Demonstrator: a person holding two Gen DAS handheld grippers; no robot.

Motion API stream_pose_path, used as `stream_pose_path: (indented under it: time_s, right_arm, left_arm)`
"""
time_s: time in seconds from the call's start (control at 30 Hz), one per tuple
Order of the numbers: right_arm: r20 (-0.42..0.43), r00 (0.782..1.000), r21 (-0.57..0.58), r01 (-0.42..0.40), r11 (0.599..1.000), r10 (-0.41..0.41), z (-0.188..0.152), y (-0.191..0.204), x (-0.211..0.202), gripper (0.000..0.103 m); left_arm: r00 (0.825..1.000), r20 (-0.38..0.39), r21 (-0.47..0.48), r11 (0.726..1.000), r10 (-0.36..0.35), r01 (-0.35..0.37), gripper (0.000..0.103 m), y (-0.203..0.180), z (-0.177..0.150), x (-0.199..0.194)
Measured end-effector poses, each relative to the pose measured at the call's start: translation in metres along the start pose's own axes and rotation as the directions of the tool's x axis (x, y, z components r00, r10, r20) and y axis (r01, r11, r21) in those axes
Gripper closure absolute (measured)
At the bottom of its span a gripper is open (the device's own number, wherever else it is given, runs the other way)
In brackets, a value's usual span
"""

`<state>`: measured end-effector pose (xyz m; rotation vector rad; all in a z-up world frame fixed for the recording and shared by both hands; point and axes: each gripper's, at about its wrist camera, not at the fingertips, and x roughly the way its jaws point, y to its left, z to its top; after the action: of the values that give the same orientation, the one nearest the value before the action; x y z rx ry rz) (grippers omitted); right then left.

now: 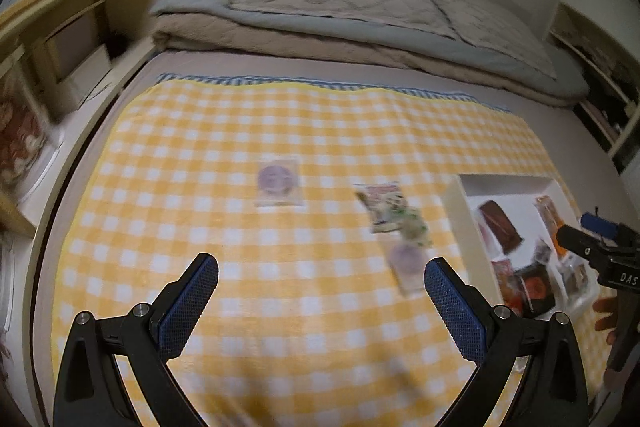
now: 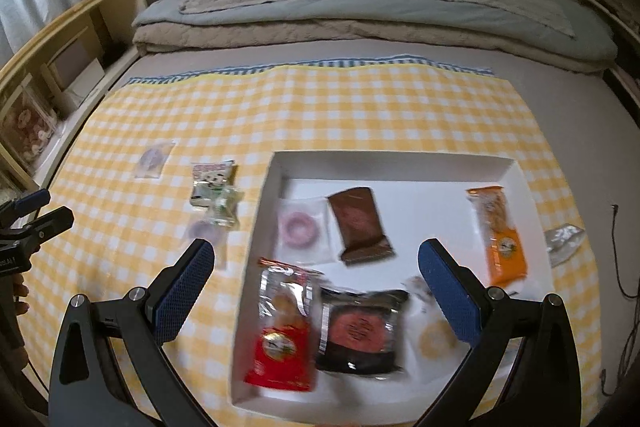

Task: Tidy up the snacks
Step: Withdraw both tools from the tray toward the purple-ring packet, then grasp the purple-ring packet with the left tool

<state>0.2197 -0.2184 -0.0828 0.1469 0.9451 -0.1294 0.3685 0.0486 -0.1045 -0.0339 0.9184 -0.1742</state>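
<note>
The right gripper hung wide open and empty over the shallow white cardboard tray, where a brown wrapped bar, an orange packet, a red foil pouch and a black packet lay. The left gripper was also spread wide, holding nothing, above the yellow-and-white checked cloth. Beyond it a clear sachet with a purple disc lay far left, and a green-and-white snack bag sat just left of the tray.
</note>
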Motion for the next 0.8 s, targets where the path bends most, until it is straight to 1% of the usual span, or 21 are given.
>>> stream_pose_path:
  time_s: [0.13, 0.2, 0.3, 0.47, 0.53, 0.57, 0.63, 0.67, 0.7, 0.73, 0.77, 0.8]
  right_arm:
    - [-0.036, 0.998, 0.017, -0.049, 0.999, 0.049, 0.006, 0.02, 0.017, 0.0]
    - [-0.061, 0.996, 0.022, -0.066, 0.998, 0.067, 0.007, 0.031, 0.025, 0.0]
    - [-0.096, 0.991, 0.027, -0.094, 0.995, 0.096, 0.009, 0.047, 0.039, 0.0]
    - [-0.161, 0.978, 0.007, -0.134, 0.991, 0.133, 0.008, 0.074, 0.066, 0.001]
    - [-0.191, 0.969, -0.003, -0.16, 0.987, 0.156, 0.008, 0.085, 0.078, 0.009]
    - [-0.203, 0.965, -0.001, -0.168, 0.986, 0.164, 0.007, 0.087, 0.083, 0.011]
    - [-0.241, 0.955, 0.01, -0.179, 0.984, 0.176, 0.007, 0.092, 0.097, 0.022]
    - [-0.255, 0.95, 0.017, -0.182, 0.983, 0.18, 0.007, 0.093, 0.103, 0.024]
    - [-0.27, 0.944, 0.028, -0.189, 0.982, 0.189, 0.007, 0.094, 0.109, 0.029]
    - [-0.286, 0.939, 0.036, -0.19, 0.981, 0.192, 0.007, 0.095, 0.117, 0.032]
    - [-0.295, 0.937, 0.035, -0.187, 0.982, 0.189, 0.007, 0.096, 0.121, 0.032]
    - [-0.308, 0.936, 0.023, -0.17, 0.985, 0.169, 0.007, 0.098, 0.128, 0.032]
  left_arm:
    - [1.0, 0.002, -0.029, 0.999, 0.014, -0.014, 0.0, 0.028, 0.002, 0.007]
    - [1.0, -0.004, -0.018, 1.0, 0.023, -0.023, 0.0, 0.036, 0.005, 0.017]
    - [0.998, -0.035, 0.034, 0.999, 0.044, -0.042, 0.0, 0.046, 0.011, 0.039]
    - [0.996, -0.089, 0.064, 0.998, 0.029, -0.024, 0.0, 0.048, 0.029, 0.081]
    - [0.994, -0.108, 0.054, 0.999, 0.009, -0.003, 0.0, 0.051, 0.038, 0.102]
    - [0.993, -0.115, 0.046, 0.999, -0.002, 0.007, 0.0, 0.052, 0.043, 0.112]
    - [0.993, -0.121, 0.029, 0.999, -0.016, 0.019, 0.0, 0.053, 0.052, 0.132]
    - [0.992, -0.123, 0.021, 0.999, -0.024, 0.027, 0.0, 0.055, 0.055, 0.141]
    - [0.991, -0.126, 0.013, 0.999, -0.033, 0.035, 0.0, 0.056, 0.058, 0.15]
    - [0.99, -0.134, 0.007, 0.999, -0.039, 0.04, 0.0, 0.057, 0.061, 0.16]
    - [0.989, -0.145, 0.01, 0.999, -0.035, 0.037, 0.0, 0.056, 0.064, 0.172]
    - [0.988, -0.149, 0.016, 0.999, -0.029, 0.032, 0.0, 0.055, 0.066, 0.178]
